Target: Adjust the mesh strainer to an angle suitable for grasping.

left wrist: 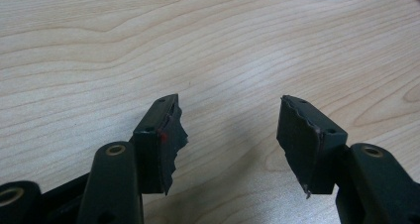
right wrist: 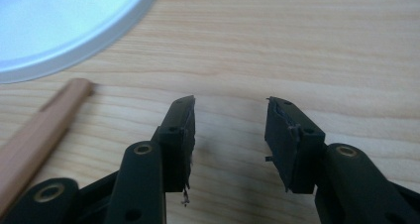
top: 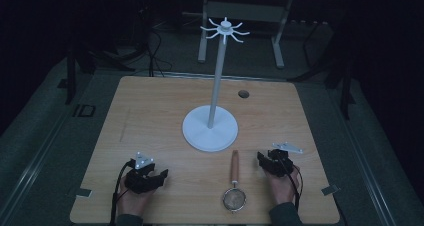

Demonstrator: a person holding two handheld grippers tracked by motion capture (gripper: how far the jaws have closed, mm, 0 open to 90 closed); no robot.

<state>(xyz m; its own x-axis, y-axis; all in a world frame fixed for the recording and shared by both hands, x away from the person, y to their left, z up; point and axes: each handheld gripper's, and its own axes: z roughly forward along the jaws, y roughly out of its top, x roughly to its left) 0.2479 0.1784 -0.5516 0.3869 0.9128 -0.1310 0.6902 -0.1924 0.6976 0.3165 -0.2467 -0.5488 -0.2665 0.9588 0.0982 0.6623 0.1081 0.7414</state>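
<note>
A person's two hands rest on the near edge of a pale wooden bench (top: 150, 116) in a dim room, each holding a black two-jaw gripper. The left gripper (top: 150, 178) lies low over the boards at the near left, a grey three-cornered plate on top and a cable trailing back along the forearm; in the left gripper view (left wrist: 230, 130) its jaws stand spread wide with bare wood grain between them and nothing in the gap. The right gripper (top: 267, 161) sits at the near right, its grey plate tilted toward the far side, and in the right gripper view (right wrist: 230, 127) its jaws stand apart as well, again with bare bench between the pads. Between the two hands, nearer the right one, lies a small strainer (top: 234, 183): its round mesh bowl rests close to the bench's near edge and its wooden handle (right wrist: 39, 130) points away from the person toward the middle of the bench. The handle runs just beside the right gripper's left jaw in that gripper's view, apart from it and not touched. Beyond the handle's far end stands a white hanging stand (top: 215, 86), a tall slim post rising upright from a round flat base (right wrist: 59, 30) at the bench's centre and topped by a ring of short curved hooks. A small dark round hole (top: 243, 94) shows in the bench top to the right of the post, toward the far edge.
</note>
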